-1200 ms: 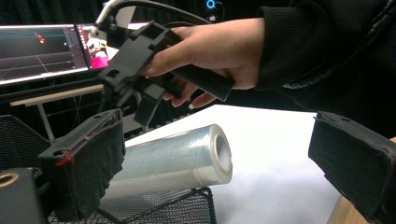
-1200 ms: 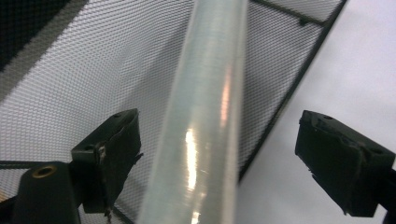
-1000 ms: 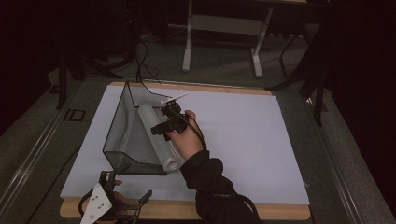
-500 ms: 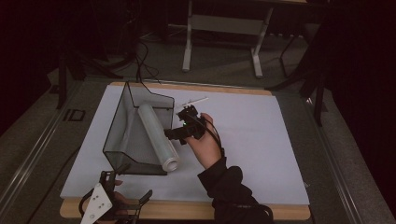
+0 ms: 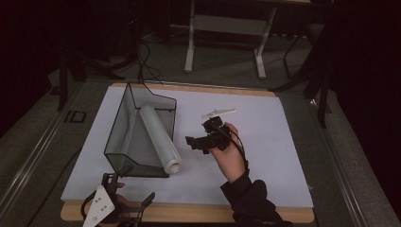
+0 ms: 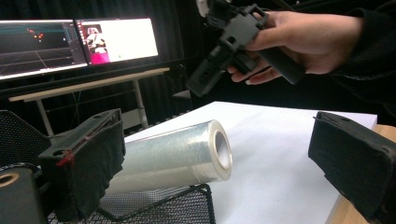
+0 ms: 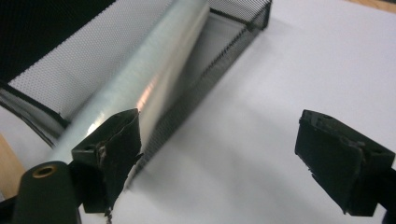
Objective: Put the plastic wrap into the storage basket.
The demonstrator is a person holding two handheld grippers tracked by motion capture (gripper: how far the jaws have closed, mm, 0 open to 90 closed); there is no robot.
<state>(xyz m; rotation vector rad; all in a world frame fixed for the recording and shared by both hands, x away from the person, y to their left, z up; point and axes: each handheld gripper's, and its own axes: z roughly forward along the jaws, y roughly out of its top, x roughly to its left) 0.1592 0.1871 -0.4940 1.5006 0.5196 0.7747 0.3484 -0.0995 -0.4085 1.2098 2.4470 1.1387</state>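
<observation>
A white sheet (image 5: 265,142) covered most of the wooden table (image 5: 198,213), and on its left part lay a black wire-mesh basket (image 5: 124,137) tipped on its side, its open face turned toward the middle of the table. A small white tool (image 5: 219,112) lay on the sheet beyond the right hand (image 5: 231,158), apart from the basket. In the left gripper view two lit monitors (image 6: 74,39) stood on a desk behind the table, and in the high view a metal stand (image 5: 227,38) stood on the floor past the far edge.

A roll of clear cling film (image 5: 160,139) lay in the basket, slanting from the far wall down to the near rim, with its near end sticking out over the mesh edge. The film looked glossy and silvery, wound on a pale cardboard core with a hollow end (image 6: 223,148).

The right gripper (image 5: 201,140) was held above the sheet just right of the roll, not touching it, its jaws wide apart around nothing. The left gripper (image 5: 124,201) rested at the near table edge, just in front of the basket, its jaws likewise spread with nothing between them.
</observation>
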